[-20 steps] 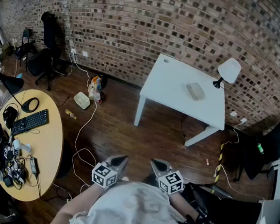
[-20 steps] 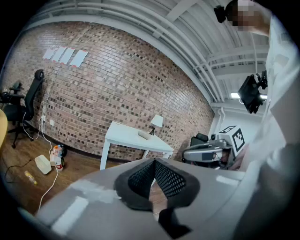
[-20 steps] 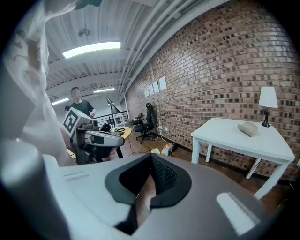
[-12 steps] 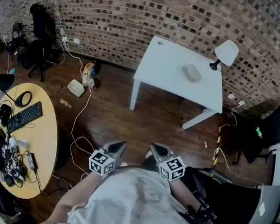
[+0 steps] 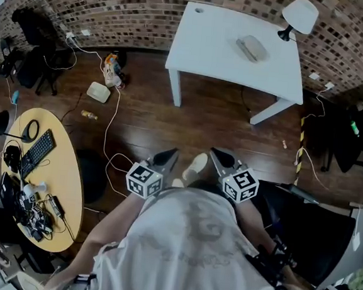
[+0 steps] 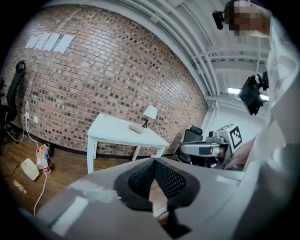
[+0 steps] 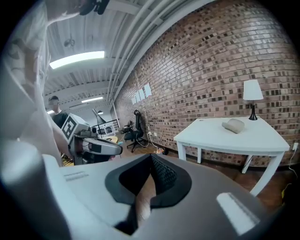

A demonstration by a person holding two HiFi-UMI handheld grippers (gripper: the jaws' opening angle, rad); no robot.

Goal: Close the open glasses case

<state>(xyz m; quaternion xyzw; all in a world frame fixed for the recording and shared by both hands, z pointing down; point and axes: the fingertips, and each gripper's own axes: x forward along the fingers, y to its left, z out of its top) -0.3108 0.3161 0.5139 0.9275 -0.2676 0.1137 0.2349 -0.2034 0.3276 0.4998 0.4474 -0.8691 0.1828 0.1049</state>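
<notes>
The grey glasses case [image 5: 252, 49] lies on the white table [image 5: 209, 42] across the room, beside a white lamp [image 5: 299, 16]. It is too far off to tell how its lid stands. It also shows as a small grey lump in the left gripper view [image 6: 136, 128] and the right gripper view [image 7: 233, 125]. My left gripper [image 5: 168, 154] and right gripper [image 5: 219, 154] are held side by side close to my body, over the wooden floor and far short of the table. Both are shut with nothing between the pads [image 6: 140, 177], [image 7: 161, 174].
A round yellow table [image 5: 64, 181] with a keyboard and cables stands at the left. Black office chairs [image 5: 33, 33] stand at the far left and another [image 5: 352, 143] at the right. Cables [image 5: 110, 129] and small items lie on the dark floor. A person [image 7: 54, 105] stands far back.
The white table and case have shifted up and closer in the head view, and the floor has slid by. Both grippers stay shut in front of my body.
</notes>
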